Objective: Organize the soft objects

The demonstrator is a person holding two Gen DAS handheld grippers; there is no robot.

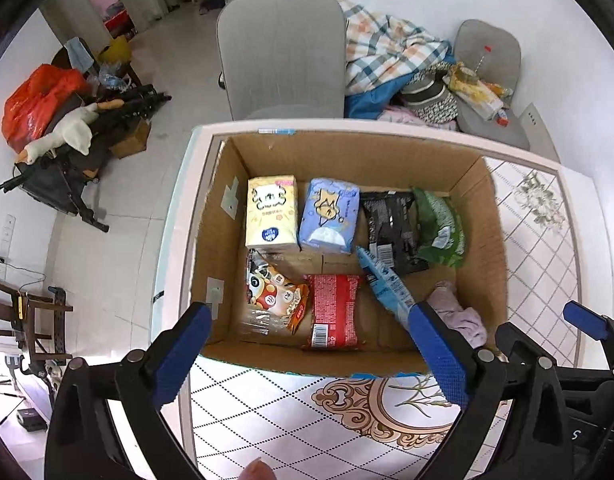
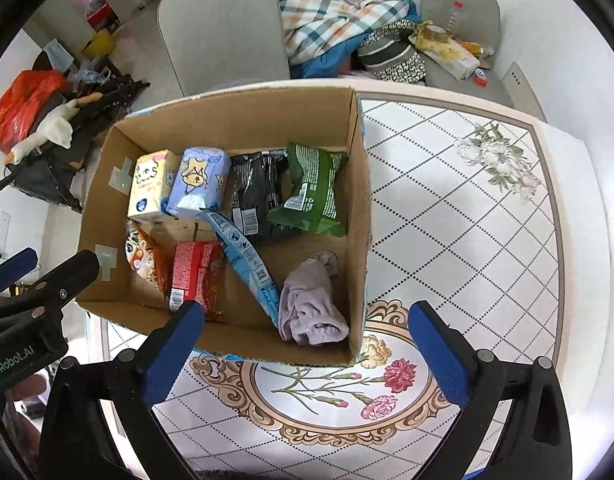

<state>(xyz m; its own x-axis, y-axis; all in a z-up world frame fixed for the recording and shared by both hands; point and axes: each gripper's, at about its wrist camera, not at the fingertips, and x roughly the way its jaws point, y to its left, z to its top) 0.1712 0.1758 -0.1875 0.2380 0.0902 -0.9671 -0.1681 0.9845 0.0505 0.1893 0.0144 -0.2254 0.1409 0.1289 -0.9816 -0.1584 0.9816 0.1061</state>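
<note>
A cardboard box [image 2: 359, 208] sits on the patterned table [image 2: 467, 216], and everything soft is already inside it. Seen from the right wrist, a crumpled lilac cloth [image 2: 311, 304] lies in the box's corner at about five o'clock, touching the right wall. A long blue packet [image 2: 247, 256] runs diagonally from the centre toward six o'clock, its lower end beside the cloth. At nine to eleven o'clock stand a yellow tissue pack [image 2: 149, 188] and a blue tissue pack [image 2: 199, 184] side by side; a black bag [image 2: 255, 192] and a green bag [image 2: 313, 188] overlap at one o'clock. A red packet [image 2: 191, 276] and an orange snack bag [image 2: 143, 256] lie at seven to eight o'clock.

The cloth looks limp and very light — it should bunch under a pinch, so the thick fold in its middle seems the best hold. The foil bags are probably slippery and crinkly; a sealed edge would likely grip better than the puffed belly. The tissue packs look squashy but hold their shape, best taken across the narrow sides.

The right gripper [image 2: 307, 344] hangs above the box's near rim, tilted down, jaws spread wide and holding nothing. The left gripper [image 1: 311, 348] hovers likewise over the near rim at the red packet's side, jaws wide apart and empty. The two sit close beside each other.
</note>
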